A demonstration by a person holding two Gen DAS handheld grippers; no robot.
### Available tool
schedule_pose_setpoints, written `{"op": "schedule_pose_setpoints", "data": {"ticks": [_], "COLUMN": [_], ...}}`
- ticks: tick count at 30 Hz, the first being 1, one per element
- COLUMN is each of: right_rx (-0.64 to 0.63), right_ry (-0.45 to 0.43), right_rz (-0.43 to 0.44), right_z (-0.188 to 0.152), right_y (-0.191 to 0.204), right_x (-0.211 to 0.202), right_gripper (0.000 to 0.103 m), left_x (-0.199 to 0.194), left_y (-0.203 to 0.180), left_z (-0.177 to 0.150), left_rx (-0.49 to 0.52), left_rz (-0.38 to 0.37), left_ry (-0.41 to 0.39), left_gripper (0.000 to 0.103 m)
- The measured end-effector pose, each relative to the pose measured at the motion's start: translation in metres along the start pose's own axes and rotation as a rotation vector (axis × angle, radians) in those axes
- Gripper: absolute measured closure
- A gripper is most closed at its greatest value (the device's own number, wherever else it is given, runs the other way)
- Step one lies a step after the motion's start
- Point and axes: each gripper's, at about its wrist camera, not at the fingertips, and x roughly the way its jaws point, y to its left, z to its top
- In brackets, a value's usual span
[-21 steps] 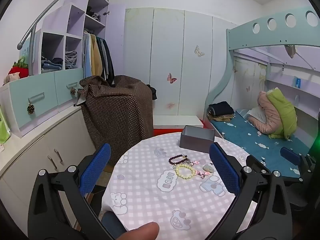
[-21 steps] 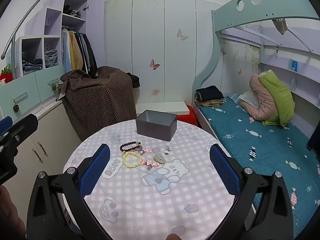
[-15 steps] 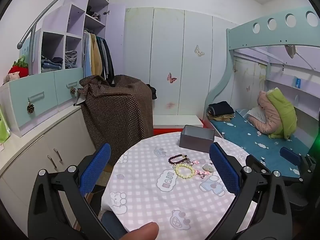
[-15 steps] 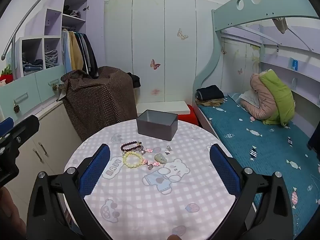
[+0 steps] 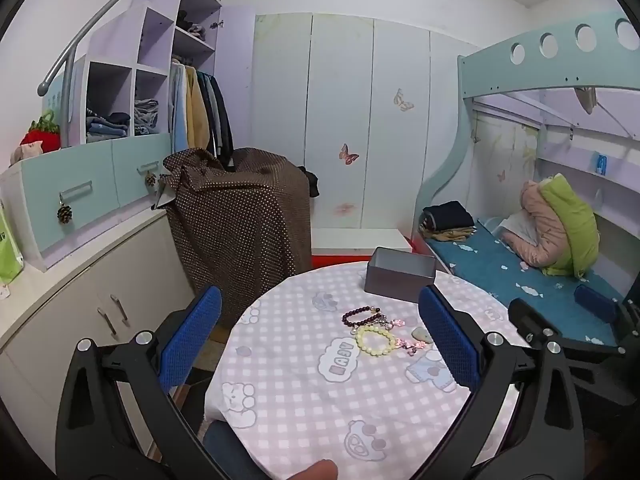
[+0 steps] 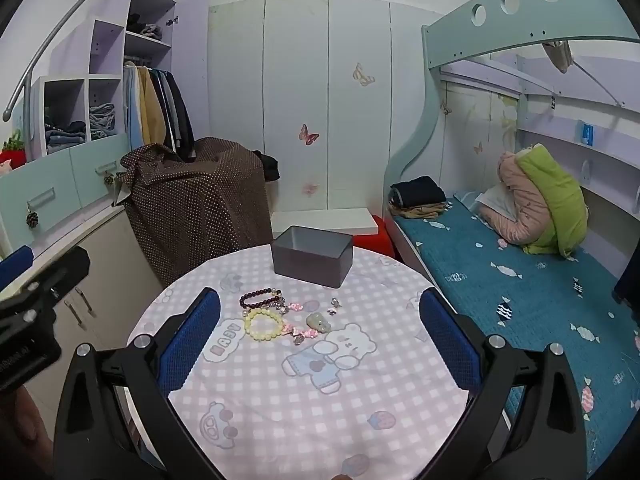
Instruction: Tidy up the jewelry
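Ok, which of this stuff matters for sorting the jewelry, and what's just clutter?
Job:
- dark bead bracelet
- yellow bead bracelet
- pink charm piece
- pale green stone
- grey tin box, open

Lying about:
- brown dotted cloth
- folded clothes
- pink and green jacket

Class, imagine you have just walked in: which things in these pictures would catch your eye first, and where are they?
A little heap of jewelry sits mid-table on the checked cloth: a yellow bead bracelet with a dark bead bracelet just behind it. Beyond them, at the far edge, stands an open grey box. Both grippers hang open, empty.
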Motion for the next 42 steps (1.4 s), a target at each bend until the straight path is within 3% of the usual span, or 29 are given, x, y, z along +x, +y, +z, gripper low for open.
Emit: {"op": "schedule_pose_setpoints", "data": {"ticks": [16, 31, 42], "right_rx": [0.006, -0.023, -0.053], "right_ry": [-0.002, -0.070, -0.032], "right_rz": [0.013, 0.012, -0.010], "right_z": [0.000, 0.012, 0.012], "right_y": [-0.010, -0.003, -0.008], "right_x": [0.012, -0.007, 0.024], "right_gripper": [0.007, 0.007, 0.007], "left_x": [0.019, 0.002, 0.053], "left_y": [0.004, 0.007, -0.002], "left_z": [-0.004, 0.006, 0.003], "left_rx": [-0.011, -0.034, -0.011], "left_rz": [0.006, -0.007, -0.039], "left_ry": [0.014, -0.036, 0.035], "left_gripper": [0.005, 0.005, 0.005]}}
